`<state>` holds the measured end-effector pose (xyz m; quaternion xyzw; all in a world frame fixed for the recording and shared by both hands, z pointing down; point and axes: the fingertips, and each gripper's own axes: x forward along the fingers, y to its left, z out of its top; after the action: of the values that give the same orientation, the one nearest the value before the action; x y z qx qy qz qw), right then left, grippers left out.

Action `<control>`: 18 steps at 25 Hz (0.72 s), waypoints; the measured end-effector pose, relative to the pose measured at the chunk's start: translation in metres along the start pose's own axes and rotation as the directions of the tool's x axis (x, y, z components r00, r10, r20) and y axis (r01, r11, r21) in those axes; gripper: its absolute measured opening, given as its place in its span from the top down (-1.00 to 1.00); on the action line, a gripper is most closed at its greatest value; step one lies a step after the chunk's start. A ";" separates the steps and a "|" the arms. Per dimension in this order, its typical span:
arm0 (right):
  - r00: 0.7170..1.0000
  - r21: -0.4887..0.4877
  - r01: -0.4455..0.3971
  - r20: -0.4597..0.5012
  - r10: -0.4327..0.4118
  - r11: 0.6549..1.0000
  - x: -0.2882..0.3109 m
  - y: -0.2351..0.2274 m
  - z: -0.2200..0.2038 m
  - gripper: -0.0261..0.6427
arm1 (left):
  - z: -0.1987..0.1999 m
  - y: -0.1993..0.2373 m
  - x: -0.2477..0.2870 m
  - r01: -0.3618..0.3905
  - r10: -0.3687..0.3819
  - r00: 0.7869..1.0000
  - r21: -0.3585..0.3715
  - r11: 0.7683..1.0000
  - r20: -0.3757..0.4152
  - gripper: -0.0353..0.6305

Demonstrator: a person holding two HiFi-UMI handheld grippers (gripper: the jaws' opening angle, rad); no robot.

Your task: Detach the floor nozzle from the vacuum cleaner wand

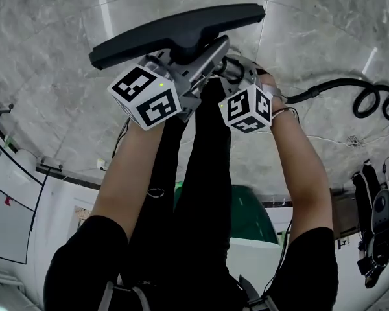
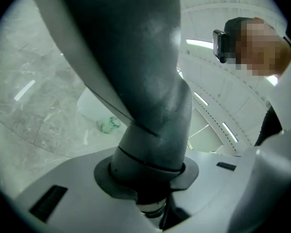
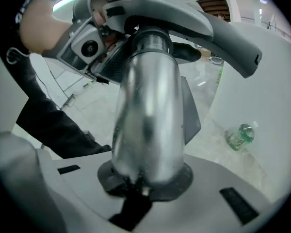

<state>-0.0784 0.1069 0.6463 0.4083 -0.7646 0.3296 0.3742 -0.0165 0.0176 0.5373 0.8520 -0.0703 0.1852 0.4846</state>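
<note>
Nozzle (image 1: 181, 28) and wand (image 3: 148, 110) are held off the floor (image 1: 52, 57) between two hand-held grippers. The left gripper (image 2: 148, 181) is clamped on the nozzle's dark neck, which rises straight ahead of its jaws and fills most of its view. The right gripper (image 3: 145, 178) is clamped on the bright wand, its pads pressing either side of the tube. Just beyond the right gripper's jaws the wand runs up into the nozzle's collar, with the left gripper close beside that joint. The two parts appear still joined, though the seam itself cannot be judged seated or loose.

Hazards, as judged from this pose:
- The wand is smooth and polished, so a straight pull may make the right pads slide along it without the joint parting.
- The neck widens away from the left jaws, and a twisting pull could let it rotate or creep in the grip.
- If a latch at the collar is not released, force goes into the plastic and not into separation.
- A sudden release would swing the wide nozzle head ahead of the left gripper, or drop it.
- The hose (image 1: 350, 89), trailing off to the right gripper's outer side, could drag the wand sideways.
</note>
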 end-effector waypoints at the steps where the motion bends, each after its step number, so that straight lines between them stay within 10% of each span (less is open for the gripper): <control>1: 0.996 0.009 -0.089 0.008 0.089 0.996 -0.004 0.007 0.000 0.74 | 0.002 -0.004 0.000 0.019 -0.019 1.000 0.010 1.000 0.010 0.54; 4: 0.923 0.075 -0.383 0.055 0.380 0.921 -0.021 0.036 -0.002 0.74 | -0.001 -0.020 0.004 0.067 -0.067 0.998 0.032 0.997 -0.021 0.56; 6: 0.925 0.126 -0.378 0.077 0.371 0.917 -0.025 0.040 -0.002 0.74 | -0.001 -0.022 0.004 0.090 -0.089 0.994 0.017 0.996 -0.071 0.56; 9: 0.995 0.118 0.095 0.031 -0.099 0.988 -0.022 -0.002 -0.004 0.76 | 0.019 -0.022 0.005 0.114 -0.113 0.993 0.022 0.993 -0.028 0.57; 14: 0.893 0.072 0.447 0.013 -0.449 0.892 -0.026 -0.038 -0.004 0.76 | 0.025 -0.035 0.005 0.088 -0.081 0.996 0.159 0.983 -0.050 0.56; 18: 0.700 -0.002 0.714 0.004 -0.714 0.700 -0.041 -0.086 -0.007 0.76 | 0.038 -0.020 0.014 -0.031 0.033 0.999 0.114 0.993 -0.020 0.53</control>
<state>0.0151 0.0896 0.6322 0.6723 -0.5480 0.1571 0.4723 0.0123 -0.0039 0.5092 0.8749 -0.0678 0.2060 0.4331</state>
